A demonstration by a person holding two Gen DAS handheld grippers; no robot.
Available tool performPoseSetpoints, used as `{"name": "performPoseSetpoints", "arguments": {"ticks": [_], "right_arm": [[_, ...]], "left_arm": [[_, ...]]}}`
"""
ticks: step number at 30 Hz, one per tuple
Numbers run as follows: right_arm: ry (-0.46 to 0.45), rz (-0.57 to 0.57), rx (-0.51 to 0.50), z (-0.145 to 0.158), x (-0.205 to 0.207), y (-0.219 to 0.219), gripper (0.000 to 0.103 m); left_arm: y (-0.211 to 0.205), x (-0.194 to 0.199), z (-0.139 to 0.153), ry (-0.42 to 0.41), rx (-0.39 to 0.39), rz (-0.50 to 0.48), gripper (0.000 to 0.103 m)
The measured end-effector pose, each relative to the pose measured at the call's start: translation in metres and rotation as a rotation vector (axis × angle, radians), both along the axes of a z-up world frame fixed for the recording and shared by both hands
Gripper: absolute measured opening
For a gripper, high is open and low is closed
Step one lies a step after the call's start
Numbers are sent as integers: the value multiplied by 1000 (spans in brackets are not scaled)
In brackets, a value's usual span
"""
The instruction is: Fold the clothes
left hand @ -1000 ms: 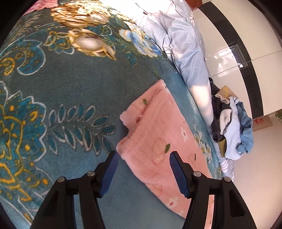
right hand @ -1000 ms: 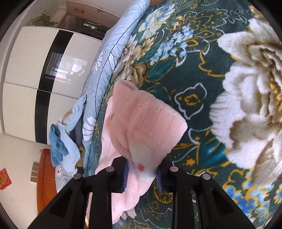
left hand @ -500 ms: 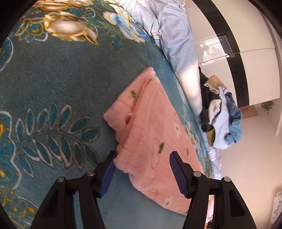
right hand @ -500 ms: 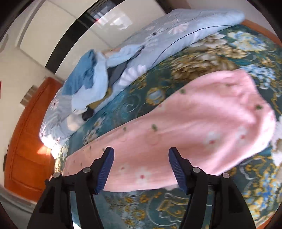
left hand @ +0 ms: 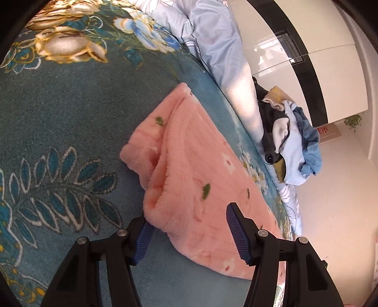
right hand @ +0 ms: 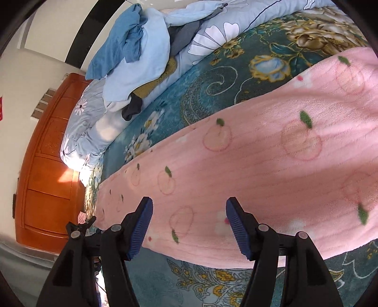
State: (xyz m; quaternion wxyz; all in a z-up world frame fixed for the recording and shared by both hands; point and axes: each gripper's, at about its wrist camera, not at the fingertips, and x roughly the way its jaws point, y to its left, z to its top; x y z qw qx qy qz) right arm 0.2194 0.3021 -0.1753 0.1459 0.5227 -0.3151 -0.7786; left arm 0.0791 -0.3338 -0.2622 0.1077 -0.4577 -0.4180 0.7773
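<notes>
A pink fleece garment (left hand: 196, 165) printed with fruit and small flowers lies folded lengthwise on the teal floral blanket (left hand: 70, 118). My left gripper (left hand: 190, 233) is open, low over the garment's near corner. Its fingers straddle that corner, and the left pad (left hand: 144, 238) sits right at the fleece edge. In the right wrist view the same garment (right hand: 259, 165) stretches across the picture. My right gripper (right hand: 189, 229) hovers open over its long near edge with nothing clamped.
A heap of blue and pale clothes (left hand: 293, 146) (right hand: 132, 54) rests on a light blue flowered duvet (right hand: 236, 21) along the bed's far side. A white wardrobe with a black stripe (left hand: 319, 59) stands behind. Orange wooden furniture (right hand: 47, 165) is past the bed's end.
My right gripper let go of the folded pink end and swung away along the garment. My left gripper edged closer to the near corner.
</notes>
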Motion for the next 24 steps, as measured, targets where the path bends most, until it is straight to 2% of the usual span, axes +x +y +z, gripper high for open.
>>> {"name": "performPoseSetpoints", "arguments": {"ticks": [2, 3, 4, 7, 10, 13, 16, 18, 19, 20, 24], "right_arm": [[-9, -7, 14, 0, -1, 2, 66], [-14, -9, 18, -2, -1, 4, 66], [-21, -11, 21, -3, -2, 5, 66], [-33, -13, 27, -7, -3, 9, 66], [-39, -34, 26, -10, -6, 13, 66], [-51, -41, 19, -13, -8, 16, 66], [-50, -44, 28, -12, -6, 20, 66], [-44, -51, 31, -11, -5, 24, 66], [-41, -57, 32, -11, -3, 27, 66], [-40, -66, 28, -12, -2, 30, 66], [-56, -92, -15, -24, 2, 38, 66]], "left_arm": [[-3, -2, 3, 17, 15, 27, 56], [-3, -3, 7, 23, 9, 35, 38], [1, -7, 13, -16, -52, 28, 27], [18, -22, 31, -8, -173, -45, 19], [26, -41, 47, 5, -280, -38, 9], [36, -70, 69, 31, -329, -50, 7], [46, -74, 133, 256, -289, -82, 7], [50, -61, 177, 428, -288, -91, 8], [46, -53, 187, 473, -302, -77, 8], [39, -50, 186, 476, -301, -61, 8], [5, -68, 98, 186, -318, 0, 8]]}}
